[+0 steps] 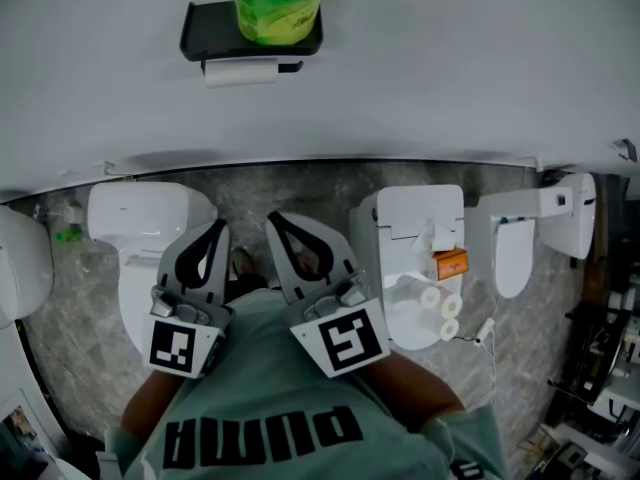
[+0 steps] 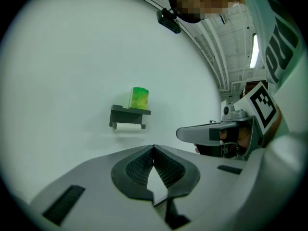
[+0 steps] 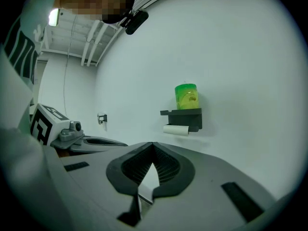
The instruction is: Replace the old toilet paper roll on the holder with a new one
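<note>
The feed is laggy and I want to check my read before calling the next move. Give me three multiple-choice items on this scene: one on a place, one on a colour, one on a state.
1. Where does the wrapped roll stand?
A. on top of the black holder
B. on the floor
C. on a toilet lid

2. What colour is its wrapper?
A. blue
B. green
C. red

3. How do the left gripper jaws stand?
A. closed, with nothing between them
B. wide apart
C. clamped on the wrapped roll

Answers:
1 A: it stands on the holder's shelf on the wall, above the old roll.
2 B: the wrapper is green in all three views.
3 A: in the left gripper view the pads meet at the tips and hold nothing.
</note>
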A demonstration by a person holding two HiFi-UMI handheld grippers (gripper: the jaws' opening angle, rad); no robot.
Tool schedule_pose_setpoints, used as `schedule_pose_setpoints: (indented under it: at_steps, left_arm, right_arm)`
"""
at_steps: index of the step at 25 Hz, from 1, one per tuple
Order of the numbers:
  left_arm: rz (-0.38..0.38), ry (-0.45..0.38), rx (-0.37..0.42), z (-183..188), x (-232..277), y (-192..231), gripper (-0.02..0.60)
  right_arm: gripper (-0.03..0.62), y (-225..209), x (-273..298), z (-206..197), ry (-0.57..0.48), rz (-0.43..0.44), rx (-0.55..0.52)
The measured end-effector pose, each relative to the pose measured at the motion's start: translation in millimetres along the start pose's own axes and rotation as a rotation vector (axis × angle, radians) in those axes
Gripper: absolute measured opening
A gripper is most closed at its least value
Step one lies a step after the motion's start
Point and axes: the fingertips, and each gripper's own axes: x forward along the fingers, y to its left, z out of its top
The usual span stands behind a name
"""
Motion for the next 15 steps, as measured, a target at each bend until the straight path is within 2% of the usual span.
schedule_pose_setpoints:
  at_steps: [10, 15]
  left_arm:
    - [-0.082, -0.031, 0.008, 8.5, -6.6, 26.4, 0.005]
    - [-0.097, -0.036, 0.006, 9.6, -15.8, 38.8, 0.005]
  right_arm:
    - [0.003, 19.9, 21.7, 8.1, -0.004, -0.078, -0.035]
    - [0.003, 33.0, 29.4, 10.7, -0.008, -0.096, -0.038]
